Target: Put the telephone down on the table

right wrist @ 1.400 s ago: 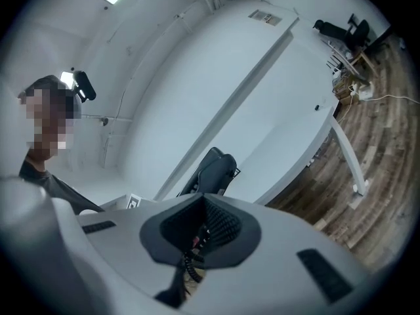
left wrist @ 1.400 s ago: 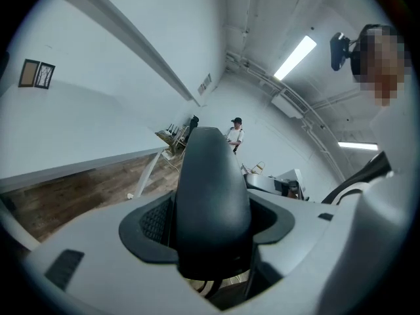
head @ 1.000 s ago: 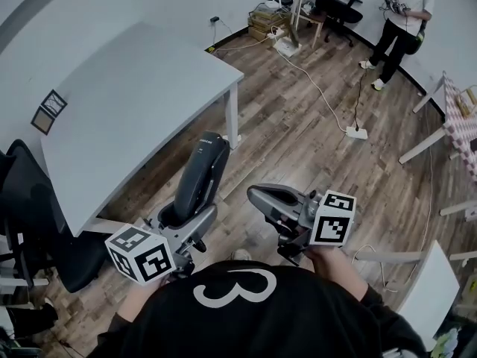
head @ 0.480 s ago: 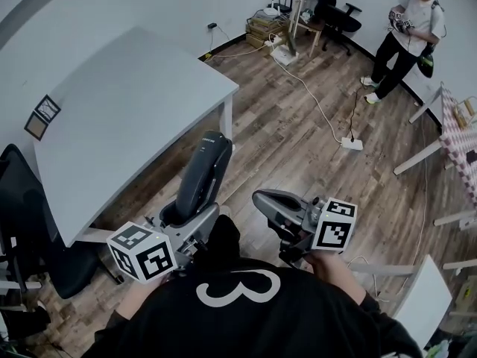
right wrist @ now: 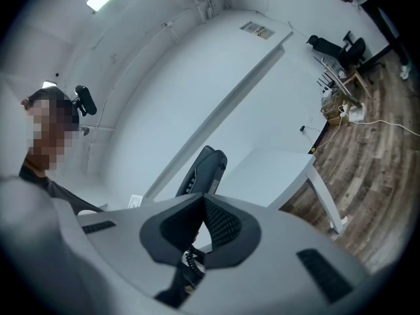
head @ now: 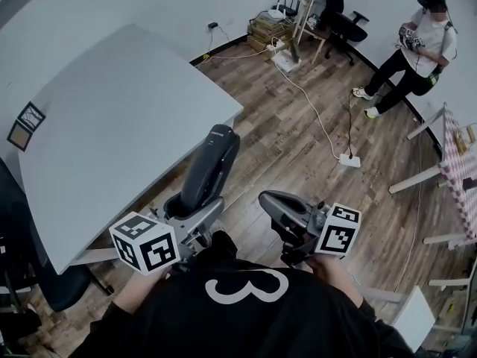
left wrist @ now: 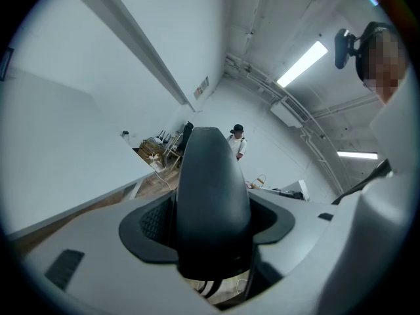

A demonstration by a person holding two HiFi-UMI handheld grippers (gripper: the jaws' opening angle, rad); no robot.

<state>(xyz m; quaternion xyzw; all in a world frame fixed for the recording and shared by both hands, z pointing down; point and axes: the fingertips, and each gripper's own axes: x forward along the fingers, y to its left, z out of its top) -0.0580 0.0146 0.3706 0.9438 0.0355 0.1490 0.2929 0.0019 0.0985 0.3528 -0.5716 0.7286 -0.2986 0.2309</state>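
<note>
Left tool [head: 186, 213] is clamped on the lower end of the telephone [head: 211, 166]. Handset points up and away, held in the air just right of the counter [head: 97, 118] edge. Right tool [head: 277, 206] has its jaws together and nothing gripped; a coiled cord [right wrist: 190, 258] shows just below them. Counter is white, with a small framed card [head: 21, 125] at its left. Wood floor [head: 298, 148]. A white cable runs to a power strip [head: 349, 160]. Office chair [head: 344, 24] and a person [head: 414, 54] far right.
</note>
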